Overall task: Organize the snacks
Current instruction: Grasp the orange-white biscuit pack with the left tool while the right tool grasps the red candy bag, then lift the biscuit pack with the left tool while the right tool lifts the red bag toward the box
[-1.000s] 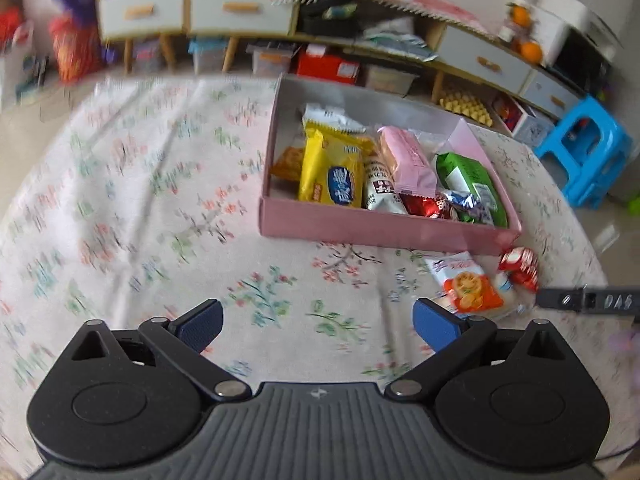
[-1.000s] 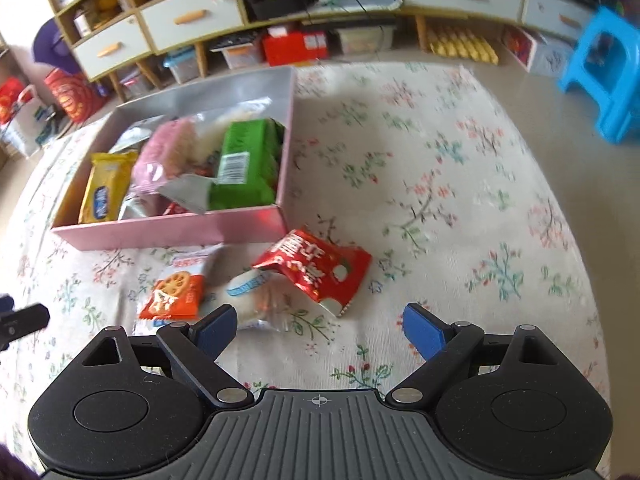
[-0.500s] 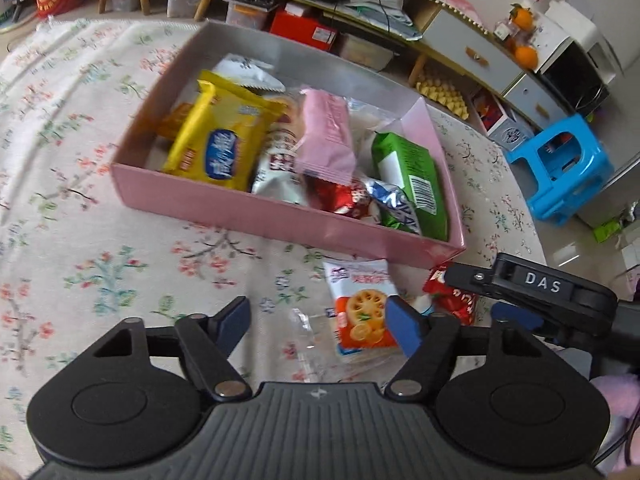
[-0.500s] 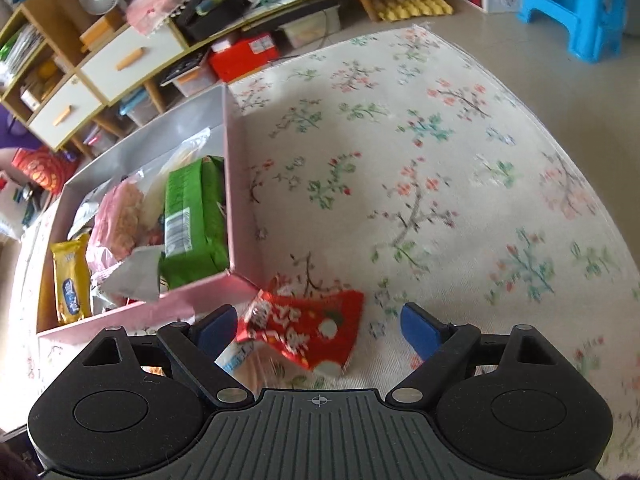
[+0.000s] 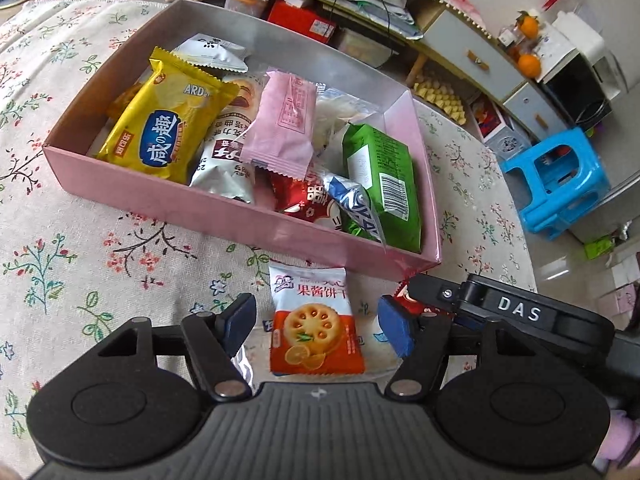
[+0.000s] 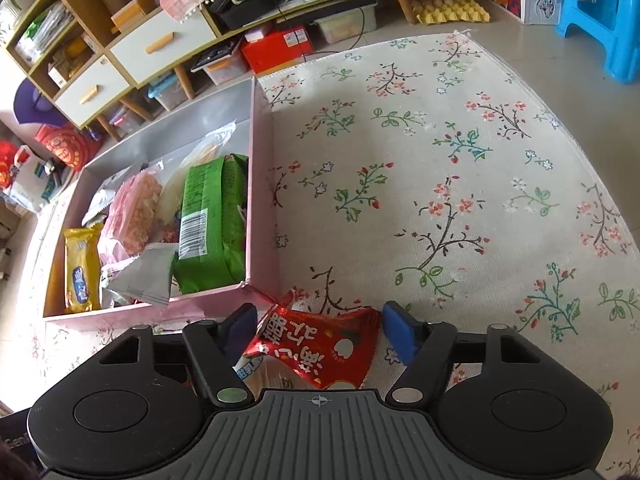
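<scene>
A pink box (image 5: 240, 216) (image 6: 264, 216) on the floral cloth holds several snack packets, among them a yellow one (image 5: 168, 128) and a green one (image 5: 380, 176) (image 6: 212, 220). In front of it lie an orange-and-white biscuit packet (image 5: 314, 320), a clear packet (image 5: 376, 344) and a red packet (image 6: 320, 344). My left gripper (image 5: 318, 326) is open with its fingers on either side of the biscuit packet. My right gripper (image 6: 318, 330) is open around the red packet; its black body (image 5: 504, 312) shows in the left wrist view.
The floral cloth (image 6: 440, 184) stretches to the right of the box. Beyond the table edge stand low shelves with drawers (image 6: 160, 44), a red box (image 5: 304, 20) and a blue plastic stool (image 5: 560, 184) (image 6: 600, 16).
Both grippers have moved forward and down. The left now straddles the biscuit packet and the right straddles the red packet. Both stay open.
</scene>
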Available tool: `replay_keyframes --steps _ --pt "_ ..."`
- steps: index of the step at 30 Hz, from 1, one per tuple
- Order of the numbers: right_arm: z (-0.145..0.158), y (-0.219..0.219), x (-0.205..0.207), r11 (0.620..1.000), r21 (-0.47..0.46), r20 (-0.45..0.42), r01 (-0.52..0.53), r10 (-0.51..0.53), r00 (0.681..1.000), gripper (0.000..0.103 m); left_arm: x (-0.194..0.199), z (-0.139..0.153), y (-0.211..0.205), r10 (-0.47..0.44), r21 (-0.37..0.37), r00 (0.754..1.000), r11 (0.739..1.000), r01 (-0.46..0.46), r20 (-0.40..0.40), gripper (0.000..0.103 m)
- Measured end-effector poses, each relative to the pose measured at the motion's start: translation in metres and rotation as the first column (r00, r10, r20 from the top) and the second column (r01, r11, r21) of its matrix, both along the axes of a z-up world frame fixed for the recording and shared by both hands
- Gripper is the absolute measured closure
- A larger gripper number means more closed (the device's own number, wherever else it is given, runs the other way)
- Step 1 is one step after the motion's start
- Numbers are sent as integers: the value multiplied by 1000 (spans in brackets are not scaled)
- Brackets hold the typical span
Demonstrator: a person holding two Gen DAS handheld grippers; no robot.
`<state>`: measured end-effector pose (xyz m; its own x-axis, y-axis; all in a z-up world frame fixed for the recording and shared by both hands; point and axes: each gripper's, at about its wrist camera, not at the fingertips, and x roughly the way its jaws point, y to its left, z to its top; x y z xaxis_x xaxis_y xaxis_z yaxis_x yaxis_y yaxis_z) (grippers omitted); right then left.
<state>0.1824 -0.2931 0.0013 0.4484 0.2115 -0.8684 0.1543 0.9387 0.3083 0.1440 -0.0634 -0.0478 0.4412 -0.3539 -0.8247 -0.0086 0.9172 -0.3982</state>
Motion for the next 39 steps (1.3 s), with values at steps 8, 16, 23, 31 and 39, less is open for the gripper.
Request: replay_keyframes --steps 8,16,23,31,39 --pt "1 -2 -1 1000 6 -3 -6 6 1000 45 -1 0 -12 -48 132 999 990 46 14 61" --pt "2 -3 -7 1000 12 -37 11 -11 999 48 -5 2 22 -63 198 998 978 58 19 63" --pt "4 -14 -20 997 -17 -60 80 -81 995 49 -16 4 55 -99 286 995 954 86 31 64" --pt "4 -39 -36 979 -8 -93 202 -202 975 49 -37 6 88 -115 350 993 932 99 27 64" --pt "5 -37 -49 986 -16 -107 167 -168 980 47 -64 9 117 -139 359 990 926 119 32 62"
